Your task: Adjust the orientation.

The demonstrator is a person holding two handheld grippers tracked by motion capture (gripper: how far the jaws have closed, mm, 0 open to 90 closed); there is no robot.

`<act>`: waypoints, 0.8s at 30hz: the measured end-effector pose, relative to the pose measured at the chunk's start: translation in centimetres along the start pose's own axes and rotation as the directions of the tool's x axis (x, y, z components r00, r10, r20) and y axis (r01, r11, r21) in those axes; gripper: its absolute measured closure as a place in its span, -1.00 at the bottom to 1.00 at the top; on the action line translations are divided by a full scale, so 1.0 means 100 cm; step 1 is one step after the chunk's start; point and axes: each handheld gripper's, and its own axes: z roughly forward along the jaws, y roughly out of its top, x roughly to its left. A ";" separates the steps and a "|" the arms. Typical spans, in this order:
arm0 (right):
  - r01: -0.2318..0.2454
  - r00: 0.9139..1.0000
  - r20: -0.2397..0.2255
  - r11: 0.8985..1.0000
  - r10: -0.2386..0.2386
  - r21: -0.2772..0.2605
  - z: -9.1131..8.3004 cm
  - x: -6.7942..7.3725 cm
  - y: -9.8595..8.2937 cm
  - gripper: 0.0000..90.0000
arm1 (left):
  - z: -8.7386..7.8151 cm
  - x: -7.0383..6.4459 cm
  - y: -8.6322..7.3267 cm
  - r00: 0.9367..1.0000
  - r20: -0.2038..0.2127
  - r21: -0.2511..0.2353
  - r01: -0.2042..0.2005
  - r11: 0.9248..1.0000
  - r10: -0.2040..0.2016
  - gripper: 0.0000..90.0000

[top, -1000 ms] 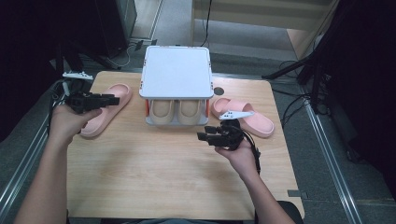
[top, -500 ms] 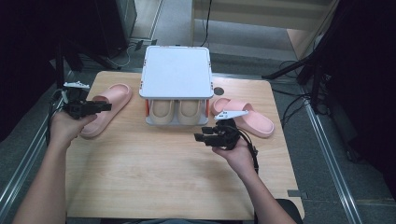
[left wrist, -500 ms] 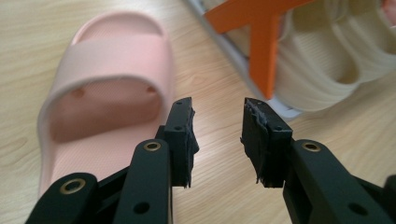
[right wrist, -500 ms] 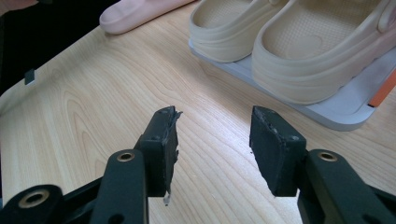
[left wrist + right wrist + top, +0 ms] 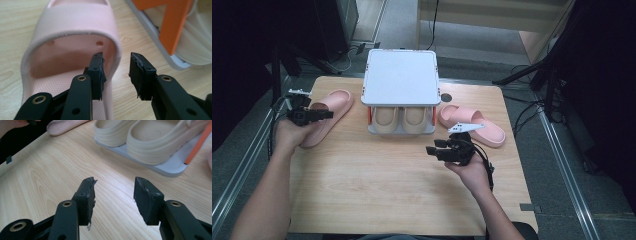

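The left hand-held gripper (image 5: 116, 72) stands open astride the strap wall of the pink slipper (image 5: 75, 50) on the desk (image 5: 387, 190), nothing clamped. A shallow bite could slip off. The right hand-held gripper (image 5: 113, 200) hangs open, empty.

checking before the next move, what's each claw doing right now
Left claw: open, one jaw inside the pink slipper, its side wall between the jaws, not clamped.
Right claw: open, holding nothing, over the table.
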 end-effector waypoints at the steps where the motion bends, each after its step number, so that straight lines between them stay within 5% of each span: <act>1: 0.000 1.000 0.006 1.000 0.000 -0.003 -0.002 -0.001 -0.001 0.16 | 0.002 0.000 0.001 1.000 -0.001 -0.002 0.000 1.000 0.000 0.42; 8: -0.016 0.999 0.039 1.000 0.016 -0.005 -0.011 -0.002 -0.010 0.16 | 0.011 -0.002 0.010 0.999 -0.038 -0.010 -0.012 1.000 0.012 0.51; 17: -0.032 0.998 0.061 0.999 0.032 -0.005 -0.017 -0.003 -0.016 0.16 | 0.013 -0.002 0.012 1.000 -0.022 -0.037 -0.006 0.999 0.005 0.81; 24: -0.042 0.999 0.031 0.999 0.042 -0.007 -0.015 -0.007 -0.016 0.14 | 0.001 -0.001 0.015 0.998 -0.058 -0.047 0.024 0.999 -0.027 0.85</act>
